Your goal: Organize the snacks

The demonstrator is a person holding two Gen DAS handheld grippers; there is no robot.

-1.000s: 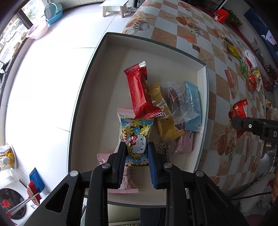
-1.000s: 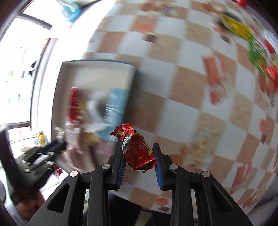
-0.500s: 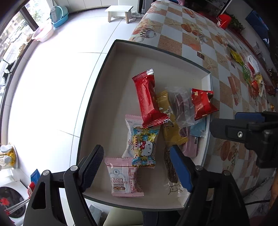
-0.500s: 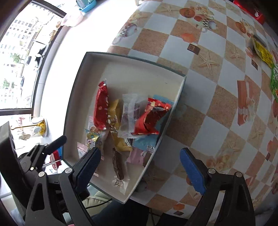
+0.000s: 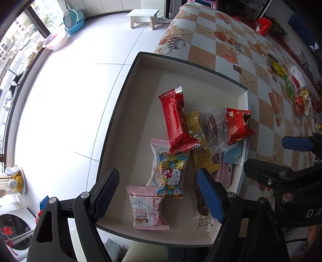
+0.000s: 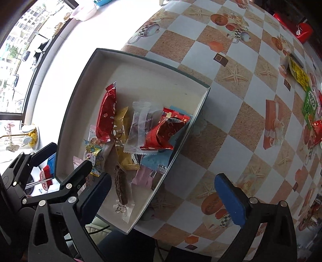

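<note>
A shallow grey box (image 5: pixel 140 80) sits at the table's corner and holds several wrapped snacks. My left gripper (image 5: pixel 159 193) hangs open above its near end, over a flowery cartoon-cat pack (image 5: pixel 171 173) and a pink cranberry pack (image 5: pixel 145 209); neither touches its pads. A long red pack (image 5: pixel 175 119) lies in the middle. A small red pack (image 6: pixel 163 133) rests on the pile by the box's right wall. My right gripper (image 6: pixel 163 187) straddles that wall from above, its jaws opening, gripping nothing.
The checkered tablecloth (image 6: pixel 237 125) stretches right of the box. More loose snacks (image 6: pixel 308 100) lie at its far right, with a red container (image 5: pixel 263 25) beyond. Left of the box the table ends above white floor with a stool (image 5: pixel 142 15).
Both grippers opened. The left let go of the cartoon-cat pack, which now lies in the box. The right swung over the box and dropped the small red pack onto the pile.
</note>
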